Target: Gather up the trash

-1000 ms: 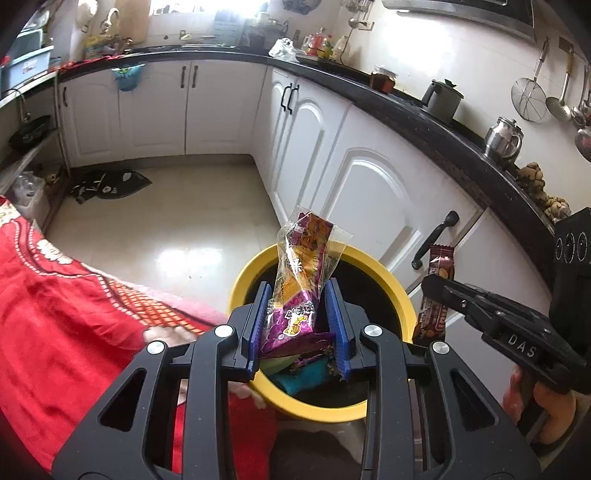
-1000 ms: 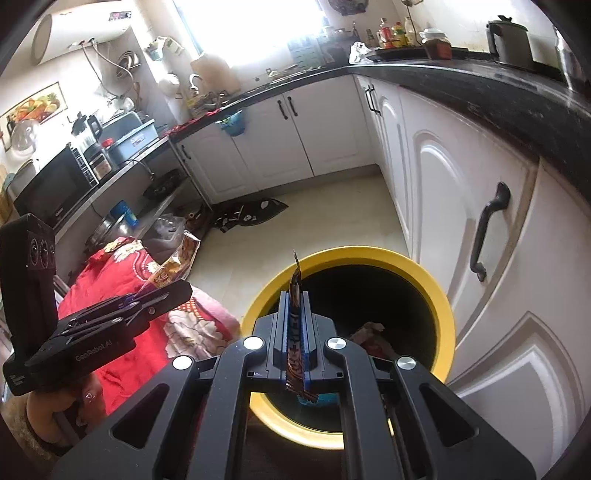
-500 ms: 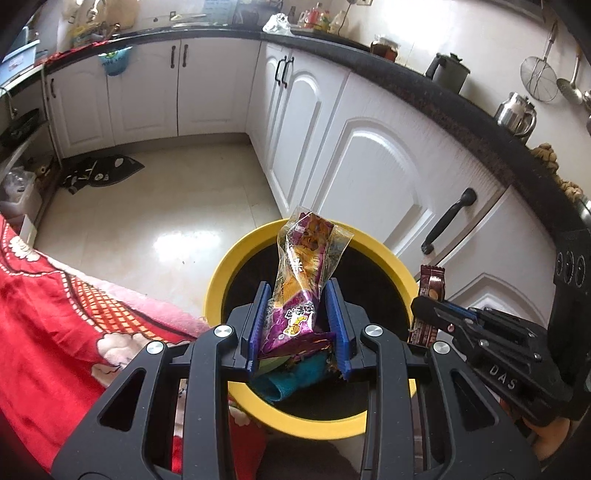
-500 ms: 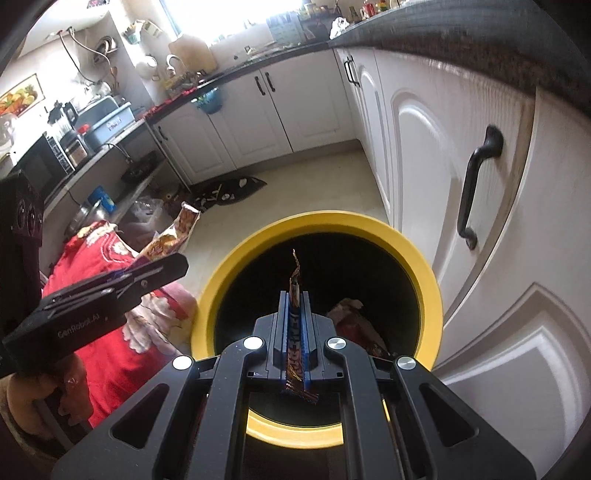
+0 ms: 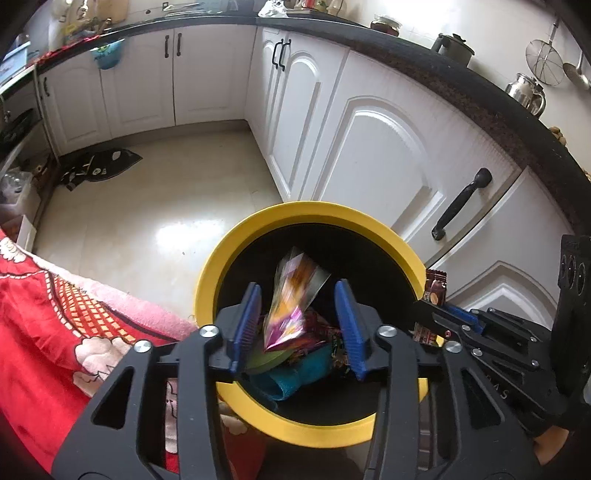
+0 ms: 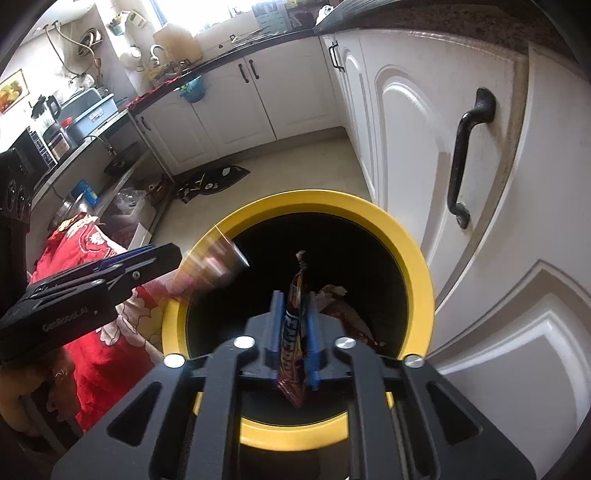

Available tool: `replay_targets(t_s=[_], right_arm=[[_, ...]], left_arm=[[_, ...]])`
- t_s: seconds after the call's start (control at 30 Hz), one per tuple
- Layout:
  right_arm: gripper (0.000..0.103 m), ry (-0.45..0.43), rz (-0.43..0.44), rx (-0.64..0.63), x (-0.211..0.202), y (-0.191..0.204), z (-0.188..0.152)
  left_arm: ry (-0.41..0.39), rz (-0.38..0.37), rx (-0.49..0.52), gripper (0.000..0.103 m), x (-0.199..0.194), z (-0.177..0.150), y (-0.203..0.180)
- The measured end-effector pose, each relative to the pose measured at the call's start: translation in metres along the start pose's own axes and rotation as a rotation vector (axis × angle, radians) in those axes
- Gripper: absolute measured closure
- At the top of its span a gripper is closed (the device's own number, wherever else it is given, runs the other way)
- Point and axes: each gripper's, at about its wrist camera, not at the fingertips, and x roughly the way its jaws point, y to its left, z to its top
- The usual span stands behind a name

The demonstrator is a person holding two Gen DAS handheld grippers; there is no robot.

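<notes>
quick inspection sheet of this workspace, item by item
surface: pale tiled floor, glossy.
job's things: yellow-rimmed bin already holds trash; purple snack bag blurred, loose between the blue pads; brown bar wrapper.
clutter: dark mat on floor.
grippers: left gripper open over bin; right gripper shut on the wrapper above the bin.
cables: wall cords.
surroundings: white cabinets, red cloth.
</notes>
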Motion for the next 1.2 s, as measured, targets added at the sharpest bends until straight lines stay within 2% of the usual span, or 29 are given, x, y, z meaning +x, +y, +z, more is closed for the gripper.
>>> replay_targets(t_s=[0.13,0.27,0.33,0.5,0.53,0.6,0.93,1.07,1.2], right_arm=[[0.085,-0.005,-0.005,-0.001,-0.002,-0.001,0.000],[0.075,-0.015,-0.014,-0.005,-0.006,0.001,0.000],[0.073,-0.022,-0.017,-0.009,-0.009,0.002,0.001],[0.054,-0.054,-0.036,-0.019,-0.023,0.004,0.001],[0.052,-0.061,-0.041,-0.021,-0.026,0.005,0.001],[0.041,-0.077,-0.055,-0.024,-0.033,0.006,0.001],[0.017,-0.150,-0.083,-0.055,-0.070,0.021,-0.004],[0.015,-0.177,-0.095,-0.084,-0.086,0.031,-0.010],[0.007,-0.219,-0.114,-0.105,-0.099,0.046,-0.017]], left_arm=[[0.000,0.014,0.003,0.059,-0.002,-0.001,0.000],[-0.005,0.028,0.006,0.051,-0.008,-0.001,0.002],[-0.009,0.036,0.006,0.047,-0.012,-0.001,0.003],[-0.026,0.064,0.008,0.023,-0.025,-0.001,0.008],[-0.032,0.069,0.007,0.021,-0.028,-0.001,0.008],[-0.043,0.079,0.003,0.012,-0.036,-0.003,0.011],[-0.111,0.124,-0.047,0.011,-0.081,-0.010,0.026],[-0.139,0.135,-0.077,0.011,-0.102,-0.018,0.033],[-0.168,0.151,-0.095,0.011,-0.122,-0.029,0.036]])
